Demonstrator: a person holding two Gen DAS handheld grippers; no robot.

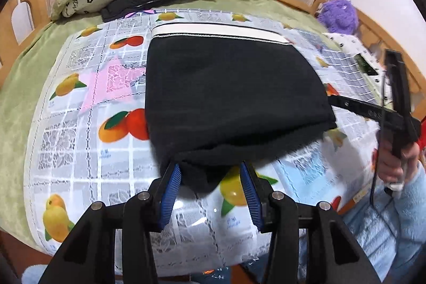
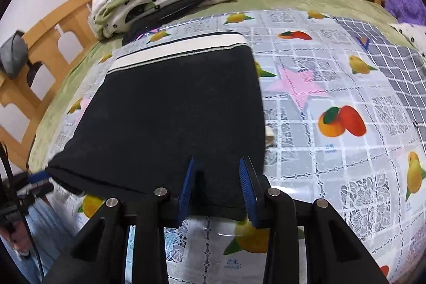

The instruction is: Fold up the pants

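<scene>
Two claws sit at the near folded edge of the black pants (image 1: 229, 95), which lie flat on the fruit-print cloth (image 1: 119, 140) over the bed. Left claw (image 1: 210, 173) gapes wide around the hem; right claw (image 2: 216, 186) likewise stands wide, fabric between its blue pads (image 2: 246, 193)

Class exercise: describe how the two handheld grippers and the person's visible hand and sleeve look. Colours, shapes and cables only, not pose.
Both the left gripper and right gripper have angular black bodies with round silver bolts and ribbed blue finger pads. The hand is bare, the sleeve fluffy light blue, and a thin black cable hangs alongside.
</scene>
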